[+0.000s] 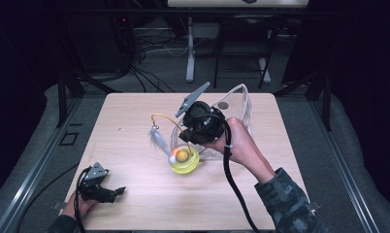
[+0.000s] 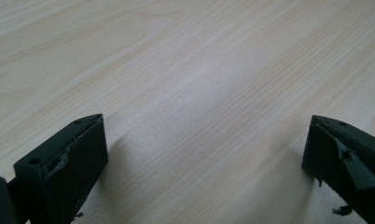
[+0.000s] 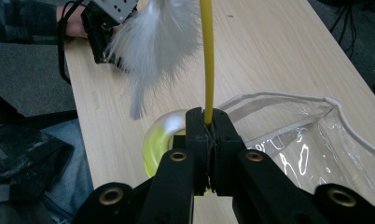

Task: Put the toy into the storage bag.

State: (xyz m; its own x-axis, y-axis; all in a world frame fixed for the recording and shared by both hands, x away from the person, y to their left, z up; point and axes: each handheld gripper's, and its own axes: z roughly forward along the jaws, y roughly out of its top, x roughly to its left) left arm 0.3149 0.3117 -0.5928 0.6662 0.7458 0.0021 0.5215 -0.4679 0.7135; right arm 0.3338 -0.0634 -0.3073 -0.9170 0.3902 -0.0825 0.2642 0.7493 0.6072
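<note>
A cat toy stands mid-table: a clear yellow ring base (image 1: 186, 164) (image 3: 158, 140) with an orange ball (image 1: 182, 155) in it, and a thin yellow wand (image 1: 165, 116) (image 3: 206, 56) that arches up and carries a grey-white feather (image 1: 158, 141) (image 3: 153, 46). My right gripper (image 1: 185, 139) (image 3: 209, 122) is shut on the wand just above the base. A clear plastic bag (image 1: 239, 104) (image 3: 307, 140) lies behind and beside it. My left gripper (image 1: 116, 192) (image 2: 204, 154) rests open near the front left corner, with bare wood between its jaws.
The light wooden table (image 1: 135, 111) (image 2: 199, 70) has bare surface at left and along the front. Beyond its far edge are table legs and cables on a grey floor. The left gripper (image 3: 101, 28) also appears far off in the right gripper view.
</note>
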